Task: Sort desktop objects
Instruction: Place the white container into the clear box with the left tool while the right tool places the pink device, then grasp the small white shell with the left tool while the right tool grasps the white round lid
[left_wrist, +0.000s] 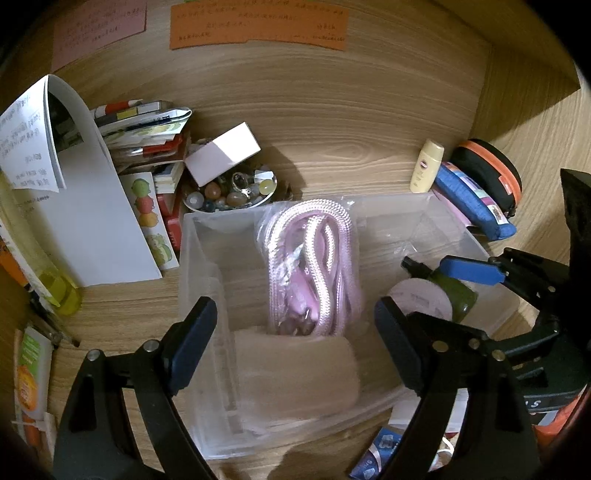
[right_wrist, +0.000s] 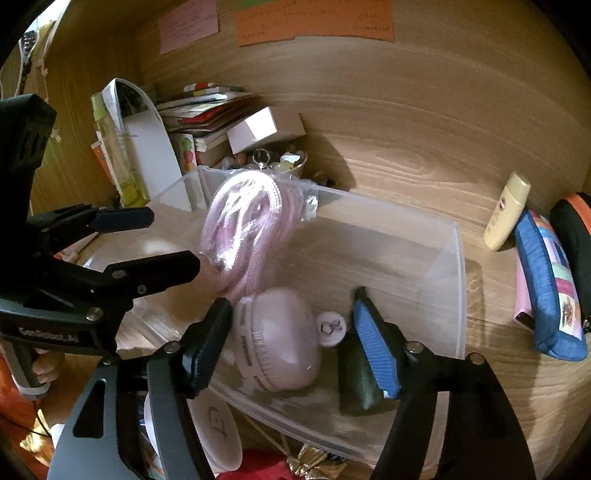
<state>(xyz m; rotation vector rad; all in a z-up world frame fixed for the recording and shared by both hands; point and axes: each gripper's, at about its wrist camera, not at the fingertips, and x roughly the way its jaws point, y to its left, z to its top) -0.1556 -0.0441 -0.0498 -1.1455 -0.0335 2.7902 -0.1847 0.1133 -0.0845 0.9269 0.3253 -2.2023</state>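
A clear plastic bin (left_wrist: 199, 258) (right_wrist: 458, 280) stands on the wooden desk. A bagged pink braided cord (left_wrist: 314, 266) (right_wrist: 243, 221) leans upright in it. A pink round case (right_wrist: 277, 339) (left_wrist: 421, 299) and a dark green bottle (right_wrist: 360, 380) (left_wrist: 456, 291) lie in the bin. My left gripper (left_wrist: 291, 347) is open over the bin's near side, empty. It also shows in the right wrist view (right_wrist: 162, 236). My right gripper (right_wrist: 291, 347) is open, fingers either side of the pink case. Its blue pad (left_wrist: 469, 269) shows in the left wrist view.
A bowl of beads (left_wrist: 232, 192) with a white box (left_wrist: 221, 151) on it, stacked booklets (left_wrist: 144, 129) and papers (left_wrist: 74, 184) stand behind left. A cream tube (left_wrist: 426, 166) (right_wrist: 508, 210), blue pouch (left_wrist: 476, 199) (right_wrist: 550, 280) and black-orange case (left_wrist: 491, 170) lie right.
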